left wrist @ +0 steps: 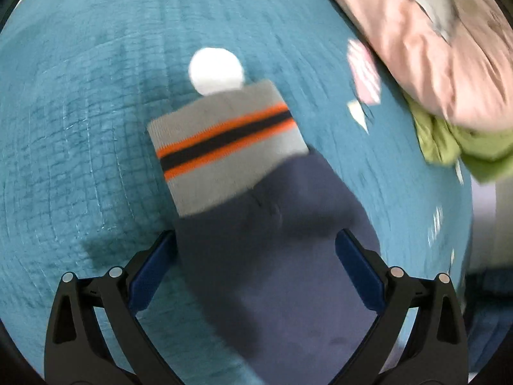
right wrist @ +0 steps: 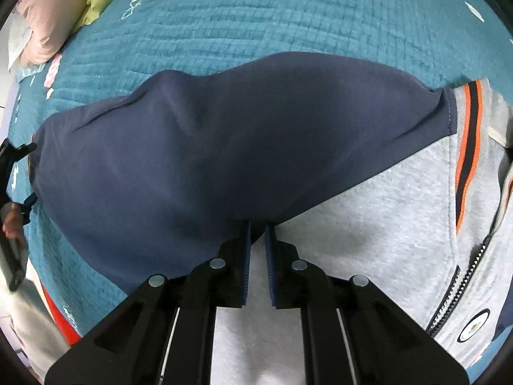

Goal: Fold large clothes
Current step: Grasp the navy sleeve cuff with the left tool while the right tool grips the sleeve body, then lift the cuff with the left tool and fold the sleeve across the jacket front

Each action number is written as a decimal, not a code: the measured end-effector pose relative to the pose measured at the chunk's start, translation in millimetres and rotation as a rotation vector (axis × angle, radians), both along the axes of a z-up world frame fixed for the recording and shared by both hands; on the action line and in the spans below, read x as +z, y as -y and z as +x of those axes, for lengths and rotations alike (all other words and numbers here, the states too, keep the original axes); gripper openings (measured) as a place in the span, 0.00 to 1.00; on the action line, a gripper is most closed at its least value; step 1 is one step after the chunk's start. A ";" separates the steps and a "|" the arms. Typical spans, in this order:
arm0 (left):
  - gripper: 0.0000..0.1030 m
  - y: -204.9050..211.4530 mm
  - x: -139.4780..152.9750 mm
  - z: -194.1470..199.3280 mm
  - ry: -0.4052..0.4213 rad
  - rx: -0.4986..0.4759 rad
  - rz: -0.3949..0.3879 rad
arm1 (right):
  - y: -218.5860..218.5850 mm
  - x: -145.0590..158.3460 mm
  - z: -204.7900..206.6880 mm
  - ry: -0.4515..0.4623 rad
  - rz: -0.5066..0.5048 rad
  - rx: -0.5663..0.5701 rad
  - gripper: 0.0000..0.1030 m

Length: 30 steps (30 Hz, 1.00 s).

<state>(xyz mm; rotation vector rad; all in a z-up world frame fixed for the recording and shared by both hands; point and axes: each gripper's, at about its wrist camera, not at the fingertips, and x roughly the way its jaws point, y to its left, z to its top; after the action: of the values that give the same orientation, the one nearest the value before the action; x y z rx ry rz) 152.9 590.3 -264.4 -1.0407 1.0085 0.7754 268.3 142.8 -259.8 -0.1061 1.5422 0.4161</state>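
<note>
Teal quilted cotton covers the bed (right wrist: 256, 16), which carries everything here, with a pink pillow (left wrist: 426, 41) and a green cloth (left wrist: 455, 141) bunched at one corner of it. The jacket (right wrist: 368, 211), a zip-front sweatshirt of grey fleece with navy sleeves, lies spread on the quilt away from that corner. It looks soft, limp and fairly light; the fleece should give the pads plenty of friction, but the garment will sag and trail from any single hold, so it probably wants a pinch at two points of one edge and a low, dragging carry. One navy sleeve (right wrist: 198, 147) is folded across the grey body. The ribbed cuff (left wrist: 224, 147), grey with an orange-and-black stripe, is thicker and stiffer than the sleeve cloth and looks the surest place to hold that end; the seam where sleeve meets body would serve at the other. The zip (right wrist: 461, 282) is the one hard part, best kept out of the pads. The right gripper (right wrist: 256, 234) has its jaws drawn nearly together on the sleeve's edge where navy meets grey, a fold of cloth pinched between them. The left gripper (left wrist: 256, 247) stands with jaws wide apart astride the sleeve just short of the cuff, gripping nothing.
</note>
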 end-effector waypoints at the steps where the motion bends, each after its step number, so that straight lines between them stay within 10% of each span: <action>1: 0.92 1.4 1.0 4.6 -0.017 -0.006 0.015 | -1.7 -0.9 0.0 0.017 -0.001 0.011 0.06; 4: 0.34 17.5 13.8 18.6 -0.147 -0.073 0.153 | 6.1 1.9 -2.9 0.019 -0.009 -0.001 0.06; 6: 0.14 23.9 21.3 20.9 -0.067 -0.116 0.145 | 8.1 1.9 -3.5 0.015 -0.003 -0.002 0.06; 13: 0.10 40.6 88.2 5.4 0.174 -0.142 0.154 | 26.7 4.1 1.4 -0.020 0.056 -0.036 0.05; 22: 0.10 158.7 247.2 -2.0 0.464 -0.362 0.348 | 28.4 -3.3 -4.7 0.021 0.070 -0.052 0.05; 30: 0.10 309.1 293.4 23.5 0.494 -0.605 0.465 | 62.9 9.3 -4.4 -0.020 0.215 -0.135 0.05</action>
<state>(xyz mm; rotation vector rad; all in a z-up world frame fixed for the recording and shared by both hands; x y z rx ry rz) 176.4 281.2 29.0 -0.4414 0.6139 0.2089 264.0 79.9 -250.6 0.1686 1.5047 0.4741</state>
